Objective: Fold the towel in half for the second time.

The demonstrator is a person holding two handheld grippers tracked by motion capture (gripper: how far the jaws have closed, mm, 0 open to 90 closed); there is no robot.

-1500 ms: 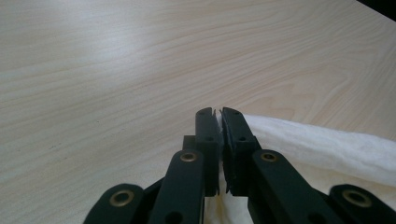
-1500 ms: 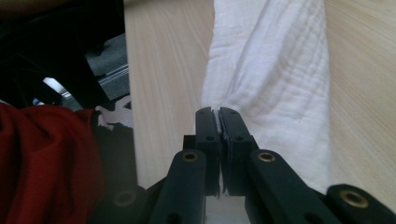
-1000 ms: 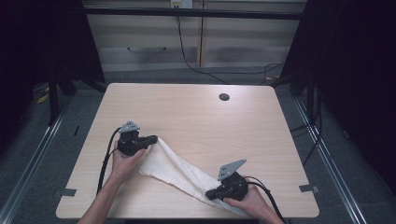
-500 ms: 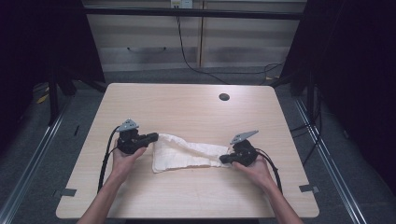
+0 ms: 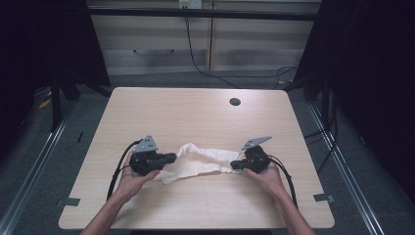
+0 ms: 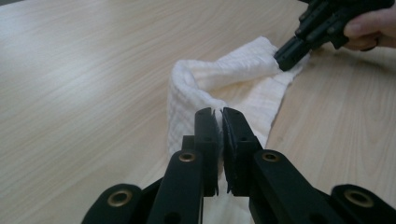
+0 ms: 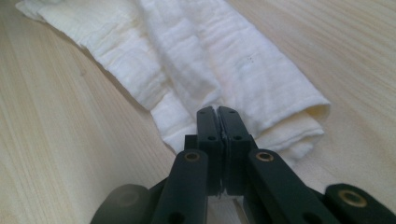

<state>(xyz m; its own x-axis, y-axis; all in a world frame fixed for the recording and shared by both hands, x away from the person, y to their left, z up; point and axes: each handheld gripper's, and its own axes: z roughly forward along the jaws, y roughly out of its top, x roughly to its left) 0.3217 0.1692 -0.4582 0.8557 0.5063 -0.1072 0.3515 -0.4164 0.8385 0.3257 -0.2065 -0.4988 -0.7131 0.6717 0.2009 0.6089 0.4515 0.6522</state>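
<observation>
A white cloth (image 5: 200, 159) lies bunched in a loose band on the wooden table (image 5: 195, 112), stretched between my two grippers. My left gripper (image 5: 172, 157) is shut on the cloth's left end, and in the left gripper view a pinch of fabric shows between the closed jaws (image 6: 219, 114), with the cloth (image 6: 224, 74) rising in a fold beyond. My right gripper (image 5: 232, 165) is shut on the right end. Its jaws (image 7: 217, 112) are pressed together over the folded cloth (image 7: 210, 51). The right gripper (image 6: 285, 53) also appears in the left gripper view, biting the far corner.
A dark round hole (image 5: 235, 102) sits in the tabletop near the far edge. Black cables trail from both grippers toward the front edge. Dark curtains and metal floor rails flank the table.
My right gripper has carried its end of the cloth from the front right corner away from the person and leftward. The cloth went from a long diagonal stretch to a shorter bunched band. The left gripper barely moved.
</observation>
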